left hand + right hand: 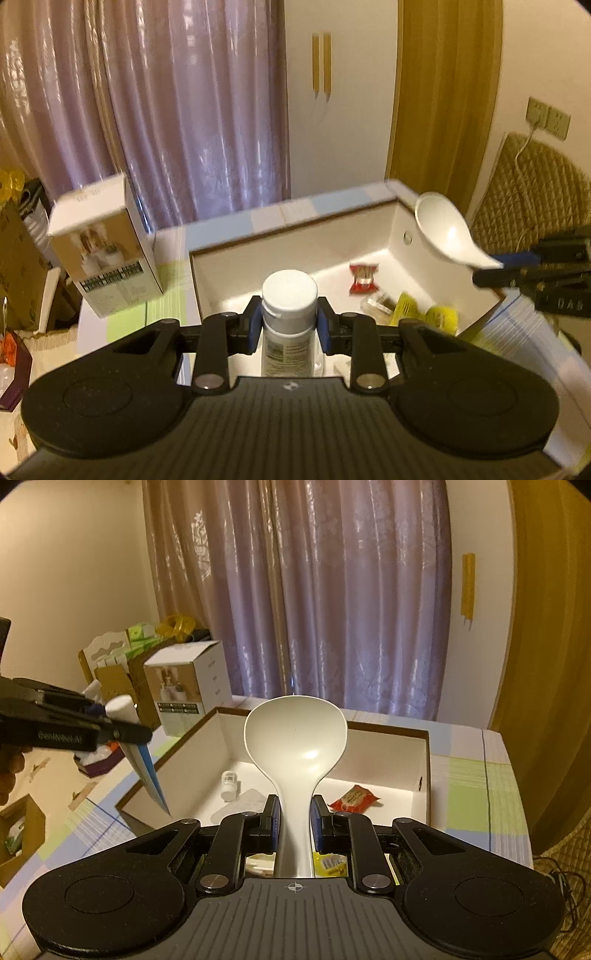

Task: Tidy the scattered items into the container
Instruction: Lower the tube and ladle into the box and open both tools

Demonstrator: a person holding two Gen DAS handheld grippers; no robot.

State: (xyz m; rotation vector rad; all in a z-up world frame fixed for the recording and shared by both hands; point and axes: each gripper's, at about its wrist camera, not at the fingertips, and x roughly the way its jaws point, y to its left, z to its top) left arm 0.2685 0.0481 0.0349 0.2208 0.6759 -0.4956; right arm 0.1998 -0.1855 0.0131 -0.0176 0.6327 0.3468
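White ladle between the right gripper fingers, above the open white box with a red packet inside.

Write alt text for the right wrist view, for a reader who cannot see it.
The right gripper holds a large white plastic spoon by its handle above an open white cardboard box on a checked tablecloth. Inside lie a red snack packet and a small white bottle. At left, the left gripper carries a white-capped bottle.

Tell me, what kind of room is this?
Probably a room in someone's home, maybe a bedroom. Long purple curtains hang behind a table with a checked cloth, cardboard boxes pile up at the side, and a wall socket has a cable plugged in.
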